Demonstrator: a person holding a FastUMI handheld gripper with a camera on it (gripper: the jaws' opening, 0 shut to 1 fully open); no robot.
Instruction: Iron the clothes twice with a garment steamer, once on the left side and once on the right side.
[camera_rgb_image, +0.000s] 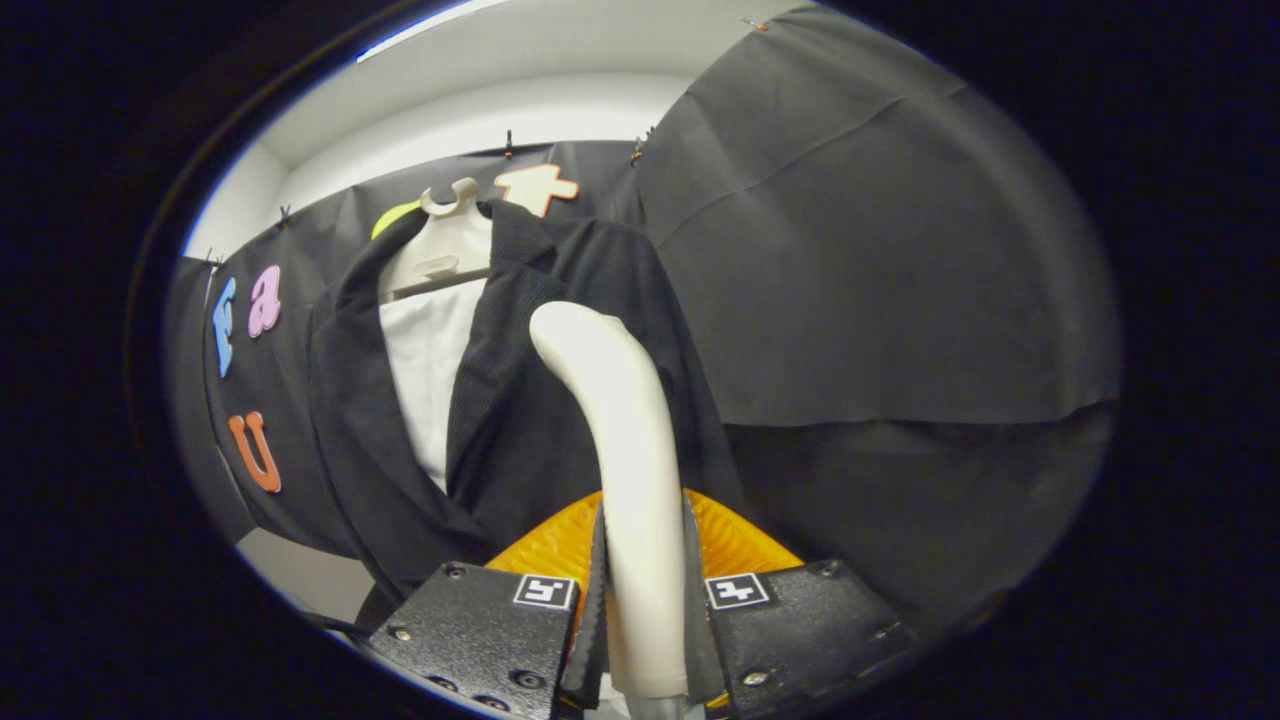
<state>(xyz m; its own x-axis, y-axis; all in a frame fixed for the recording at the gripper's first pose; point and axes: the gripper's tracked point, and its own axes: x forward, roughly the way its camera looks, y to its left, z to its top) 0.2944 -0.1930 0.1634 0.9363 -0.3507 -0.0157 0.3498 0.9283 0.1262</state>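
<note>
Gripper (645, 600) fingers are pressed together on the pale handle of the garment steamer (620, 440), one finger on each side. Its curved head rises beyond the fingers and lies in front of the dark jacket (520, 420), which hangs on a white hanger (445, 250) over a white shirt (428, 370). I think the smooth handle could turn or slip in the grip when the head is pressed against the jacket. The loose jacket front could also fold under the head.

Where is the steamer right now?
In the gripper view, the steamer stands upright, clamped between the gripper fingers, its curved top close in front of the dark jacket hanging on a hanger.
</note>
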